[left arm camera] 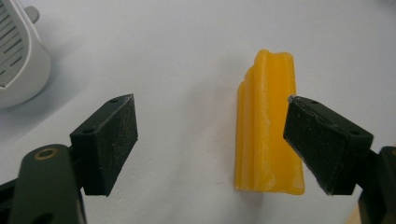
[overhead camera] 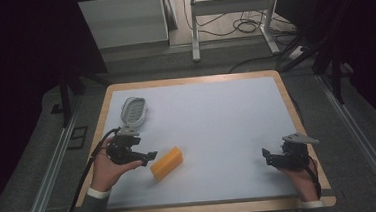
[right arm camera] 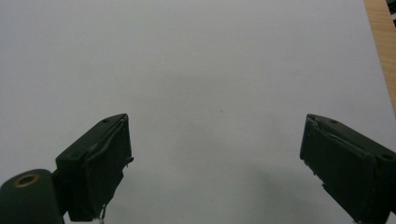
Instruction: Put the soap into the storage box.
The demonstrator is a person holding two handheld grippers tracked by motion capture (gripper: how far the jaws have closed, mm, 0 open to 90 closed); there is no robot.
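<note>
A yellow-orange block [overhead camera: 167, 163] lies on the white tabletop [overhead camera: 212, 129], left of centre near the front. My left gripper [overhead camera: 147, 156] is held just left of it, open. In the left gripper view the block [left arm camera: 268, 126] lies lengthwise between the jaws, close against the right jaw, which overlaps its edge; I cannot tell whether they touch. My right gripper [overhead camera: 268, 156] hovers over bare table at the front right, open with nothing between its jaws [right arm camera: 215, 163].
A white slotted plastic object [overhead camera: 134, 109] lies at the back left of the table, also seen at the corner as the white object [left arm camera: 16, 60]. A wooden rim [overhead camera: 297, 113] borders the tabletop. Desk legs and cables stand on the floor beyond the table.
</note>
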